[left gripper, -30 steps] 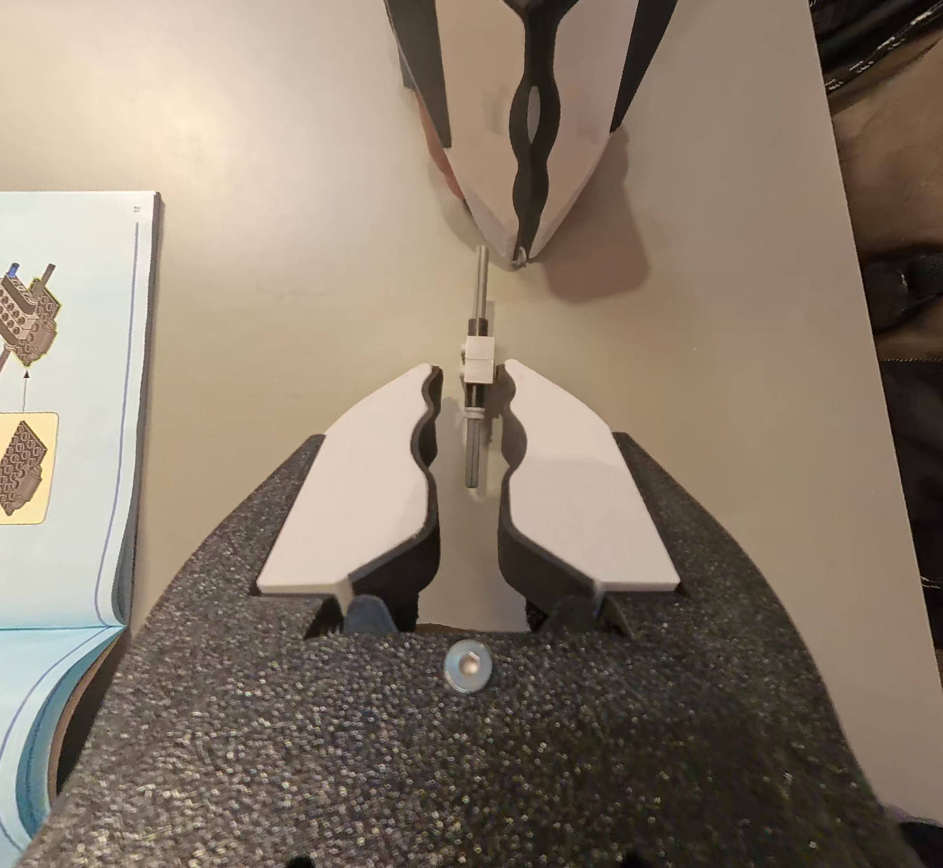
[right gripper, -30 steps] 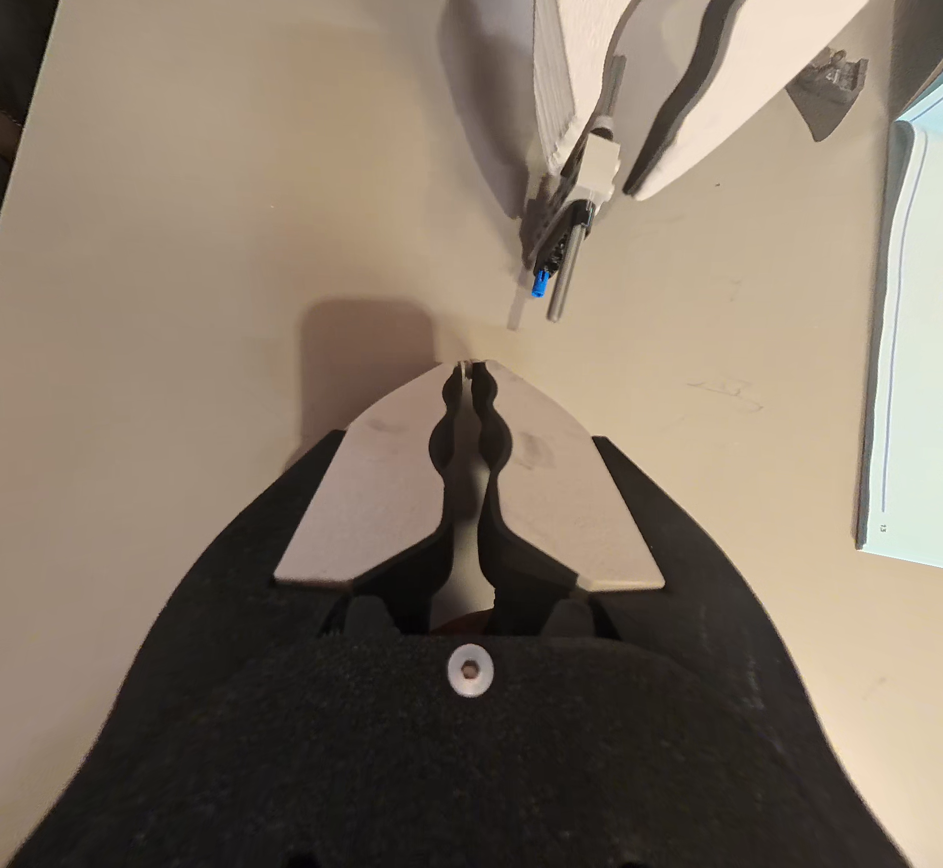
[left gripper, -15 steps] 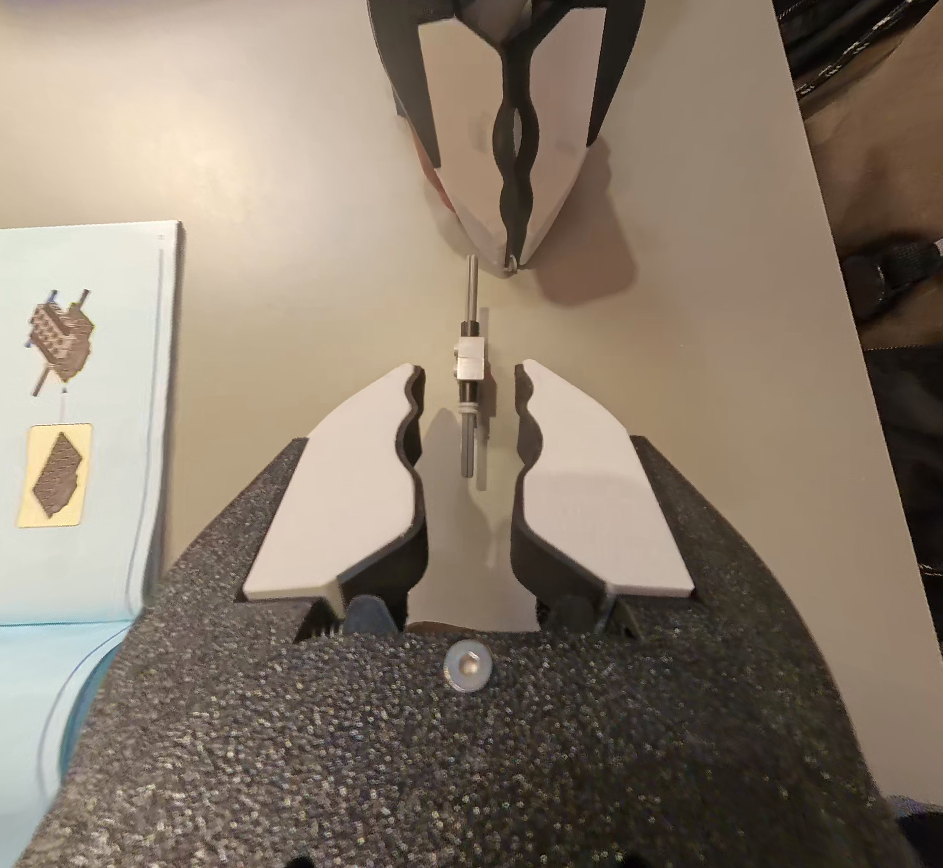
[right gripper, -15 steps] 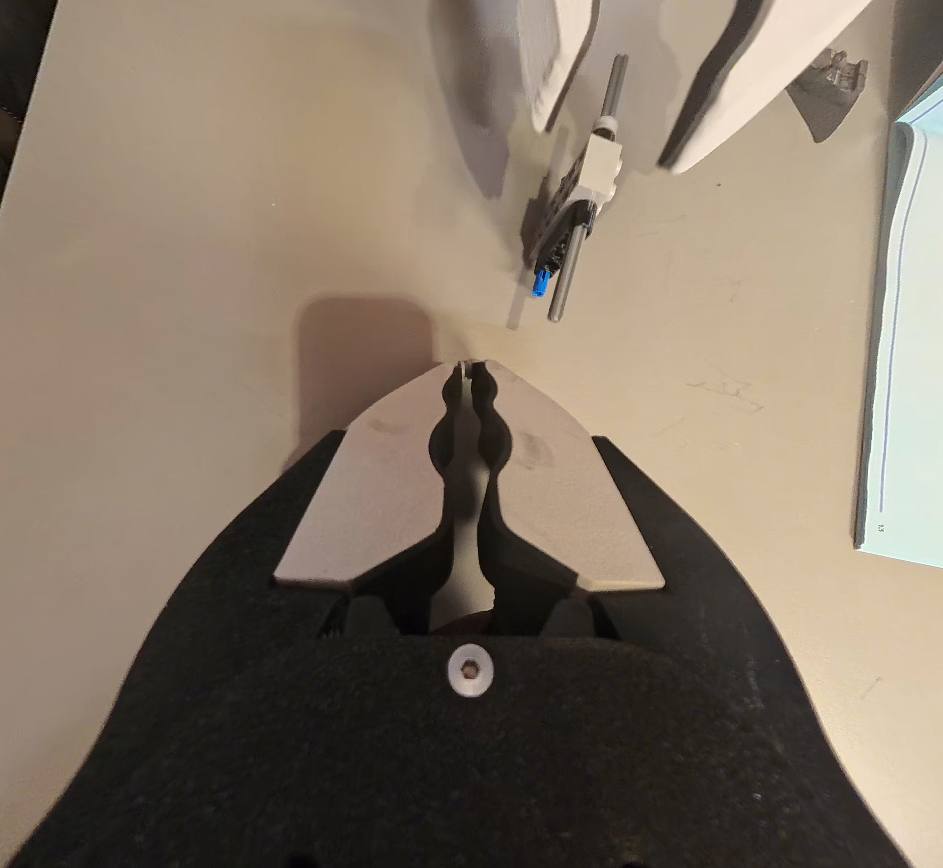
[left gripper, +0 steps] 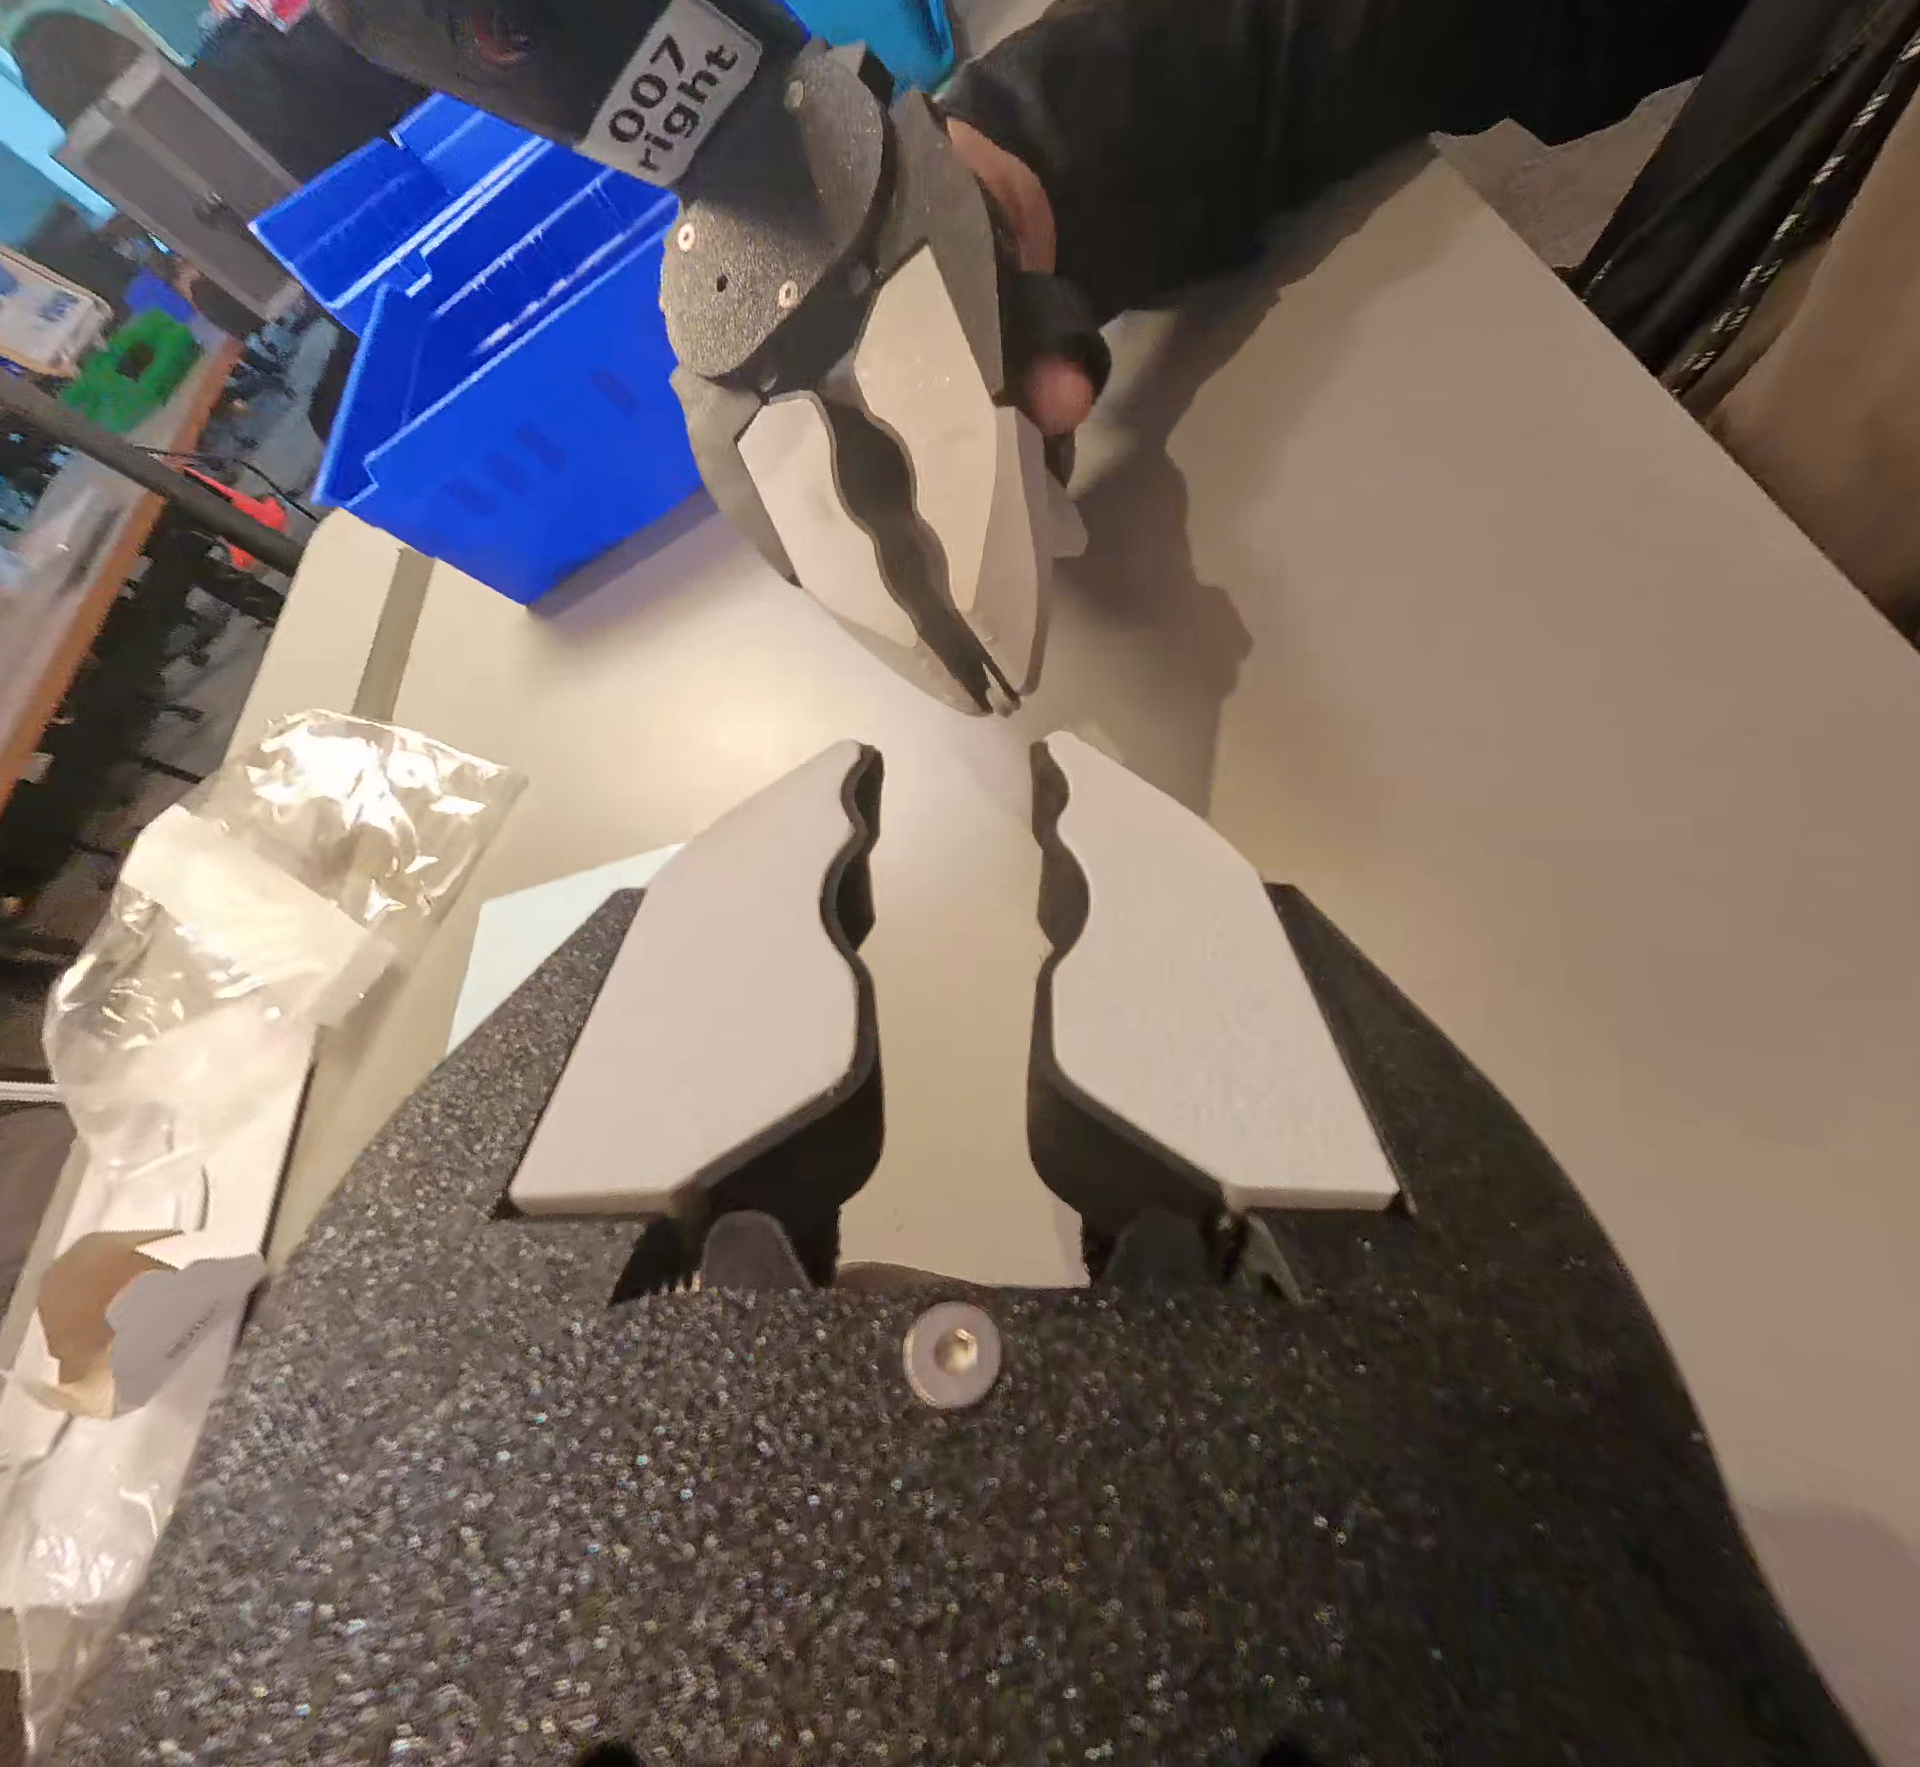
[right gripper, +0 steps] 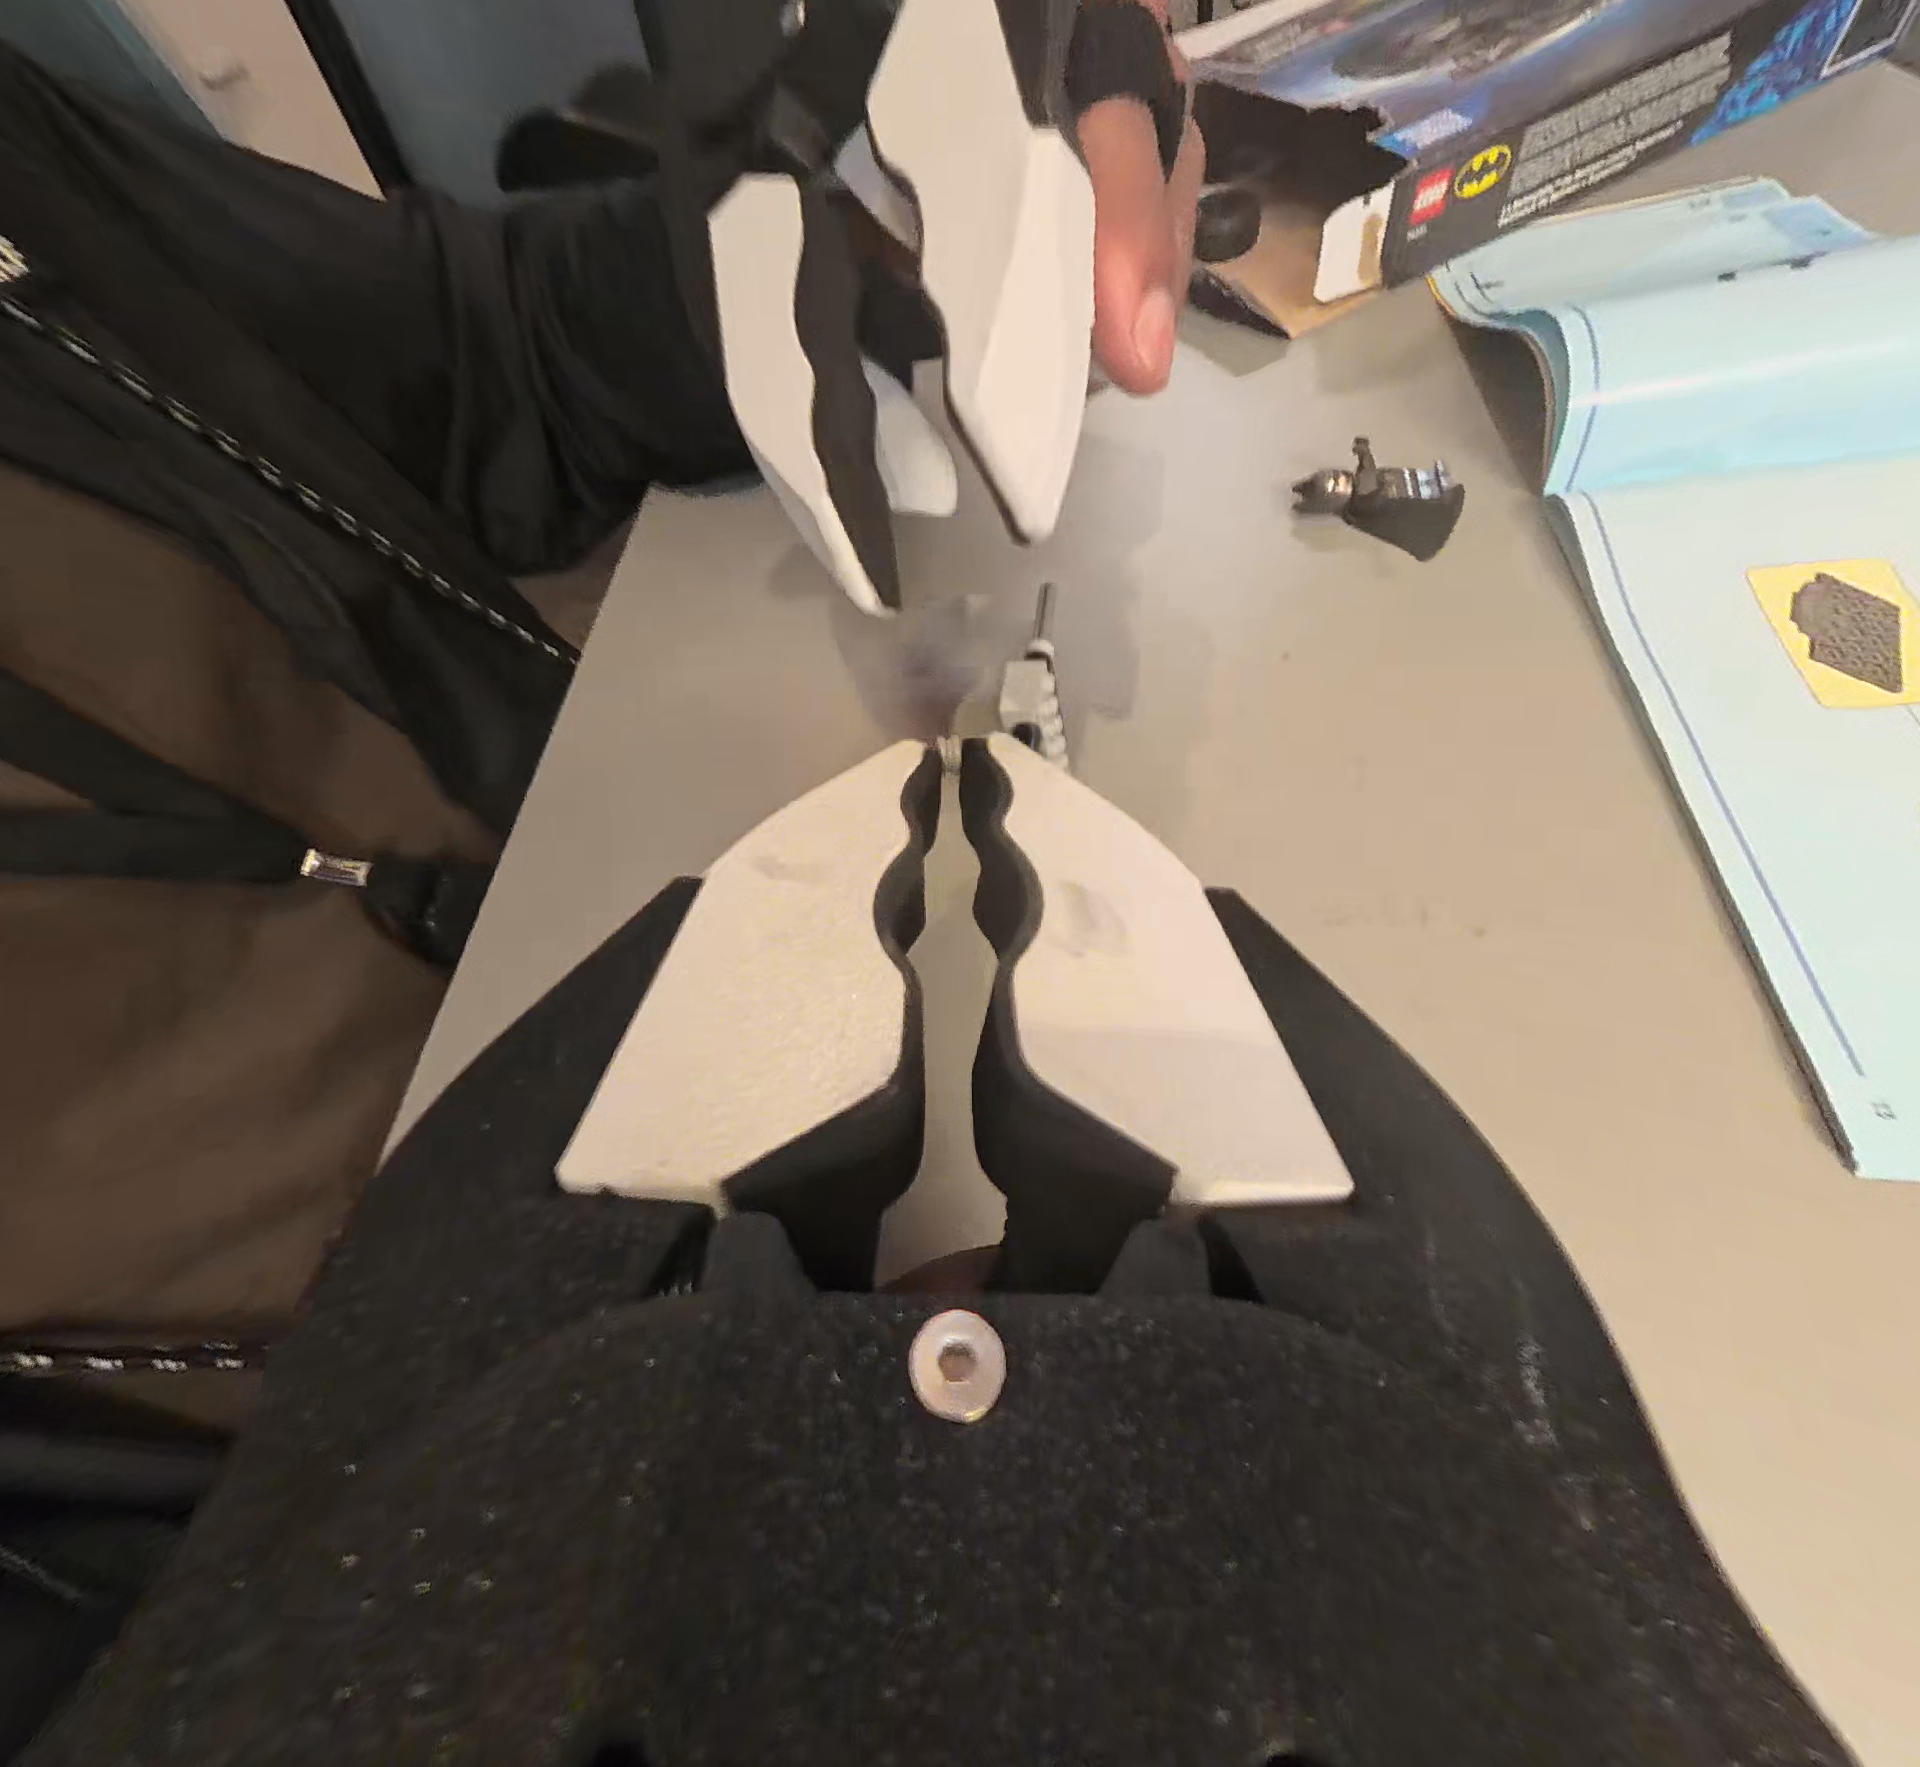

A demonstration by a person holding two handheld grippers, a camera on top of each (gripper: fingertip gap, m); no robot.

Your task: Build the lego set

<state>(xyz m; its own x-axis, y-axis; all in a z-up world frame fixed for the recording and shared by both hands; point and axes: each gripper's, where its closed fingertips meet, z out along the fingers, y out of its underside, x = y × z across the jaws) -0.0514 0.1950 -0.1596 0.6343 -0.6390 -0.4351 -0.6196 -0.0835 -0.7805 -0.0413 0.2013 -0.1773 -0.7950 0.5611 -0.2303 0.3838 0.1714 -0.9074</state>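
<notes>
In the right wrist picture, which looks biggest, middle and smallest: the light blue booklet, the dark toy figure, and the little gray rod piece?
Biggest to smallest:
1. Light blue booklet
2. Dark toy figure
3. Gray rod piece; it is partly hidden behind the right gripper, so that last ranking is unsure.

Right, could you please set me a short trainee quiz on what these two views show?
1. True or false: the left tool has its fingers spread, with only bare table showing between them.
2. Which lies nearest the right tool? A) the small axle assembly; B) the dark minifigure; C) the light blue booklet.
3. What colour is the bin at the far side of the table in the left wrist view?
Key: 1 true; 2 A; 3 blue.
</notes>
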